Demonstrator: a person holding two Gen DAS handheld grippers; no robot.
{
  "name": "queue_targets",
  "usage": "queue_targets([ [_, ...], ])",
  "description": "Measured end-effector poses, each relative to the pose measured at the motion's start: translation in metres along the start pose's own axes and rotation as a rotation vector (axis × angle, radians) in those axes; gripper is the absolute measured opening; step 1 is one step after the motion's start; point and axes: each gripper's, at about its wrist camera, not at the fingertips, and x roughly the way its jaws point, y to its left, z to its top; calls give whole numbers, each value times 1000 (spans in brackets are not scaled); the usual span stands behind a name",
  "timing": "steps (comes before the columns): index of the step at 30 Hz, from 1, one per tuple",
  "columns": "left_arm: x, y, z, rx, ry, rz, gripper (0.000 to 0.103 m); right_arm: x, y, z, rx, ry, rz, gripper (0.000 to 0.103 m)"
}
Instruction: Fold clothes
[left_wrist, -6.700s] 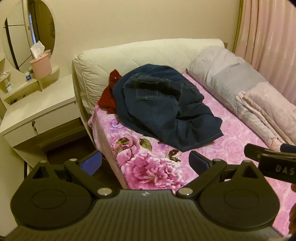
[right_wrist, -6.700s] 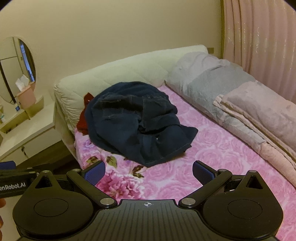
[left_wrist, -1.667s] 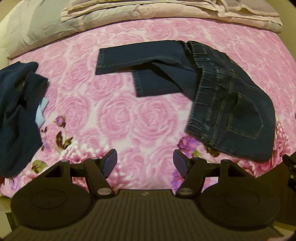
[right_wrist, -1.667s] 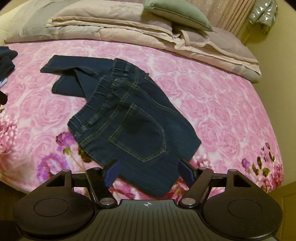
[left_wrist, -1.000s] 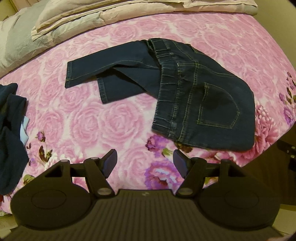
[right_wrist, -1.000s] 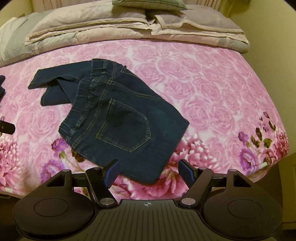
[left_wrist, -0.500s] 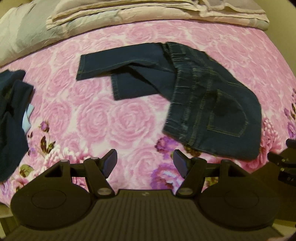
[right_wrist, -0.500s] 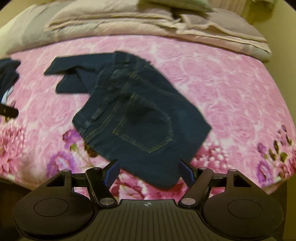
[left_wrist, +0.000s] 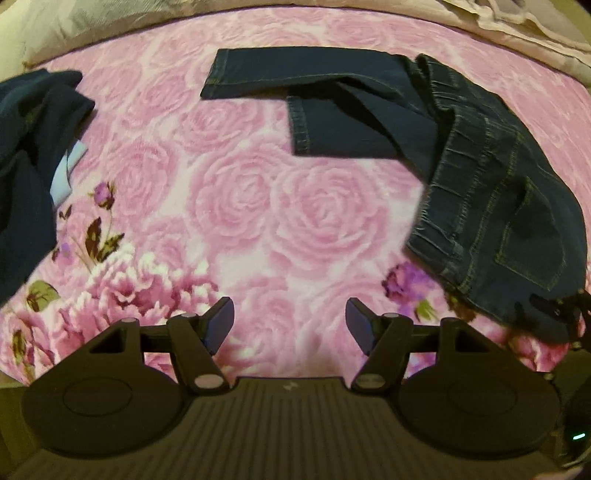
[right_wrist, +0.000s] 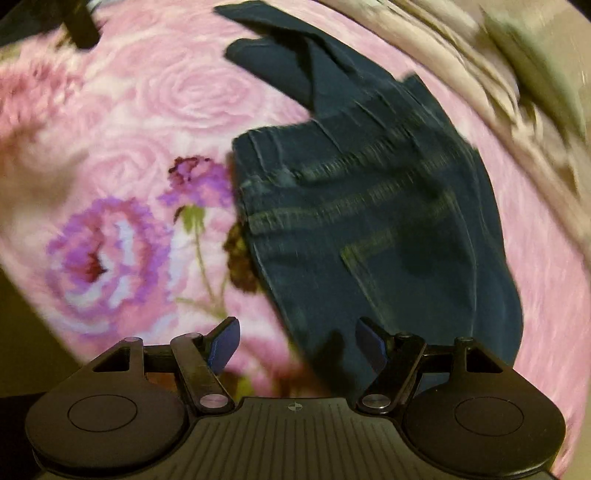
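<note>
Dark blue jeans (left_wrist: 491, 206) lie crumpled on the pink rose bedspread (left_wrist: 258, 206), legs stretched to the left, seat and back pocket at the right. My left gripper (left_wrist: 290, 326) hovers open above bare bedspread, left of the jeans' waistband, with nothing between its blue pads. In the blurred right wrist view the jeans (right_wrist: 369, 221) fill the middle. My right gripper (right_wrist: 297, 345) stands open just above their near edge, and the cloth shows between the fingers without being pinched. The right gripper's black tip (left_wrist: 554, 306) shows at the jeans' lower right corner.
A second dark blue garment (left_wrist: 26, 155) with a light blue piece lies bunched at the bed's left. Folded beige and grey bedding (left_wrist: 517, 22) runs along the far side. The bed's near edge drops to a dark floor (right_wrist: 22, 332) at the lower left.
Both grippers have dropped closer to the bed. The right one has rolled and come down over the jeans' near edge; the left has slid left over the bedspread. Jaws unchanged.
</note>
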Motion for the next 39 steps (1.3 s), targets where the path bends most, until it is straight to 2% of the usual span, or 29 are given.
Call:
queue_targets([
  [5, 8, 2, -1, -10, 12, 20, 63, 25, 3, 6, -90, -98, -82, 72],
  [6, 10, 2, -1, -14, 15, 28, 63, 25, -3, 8, -75, -112, -89, 65],
  [7, 10, 3, -2, -20, 18, 35, 63, 24, -9, 10, -61, -126, -95, 19],
  [8, 11, 3, -2, -28, 19, 41, 63, 24, -15, 11, -46, -140, -102, 2],
  [9, 11, 3, -1, -36, 19, 43, 63, 20, -25, 13, -6, -161, -99, 2],
  [12, 12, -2, 3, -62, 8, 45, 63, -11, -95, 18, 307, -214, -37, 2],
  [15, 13, -11, 13, -87, -6, 36, 63, -46, -199, 6, 733, -243, 41, 2],
  [18, 14, -22, 26, -103, -31, 22, 63, -76, -303, -42, 1149, -327, 85, 2],
  [21, 16, -37, 41, -128, -58, 10, 63, -100, -389, -110, 1490, -423, 36, 2],
  [23, 20, -46, 49, -148, -72, -2, 63, -106, -424, -151, 1659, -441, -25, 2],
  [27, 39, -65, 66, -197, -85, -24, 63, -89, -466, -229, 1915, -337, -133, 2],
  [29, 51, -77, 76, -234, -83, -37, 63, -71, -461, -256, 1985, -242, -104, 2],
  [33, 69, -97, 101, -334, -105, -106, 63, -36, -430, -286, 2038, -29, -71, 2],
  [35, 77, -104, 116, -390, -127, -145, 63, -29, -411, -300, 2080, -8, -50, 2],
  [39, 89, -115, 151, -451, -134, -172, 63, -28, -403, -317, 2125, 1, -7, 2],
])
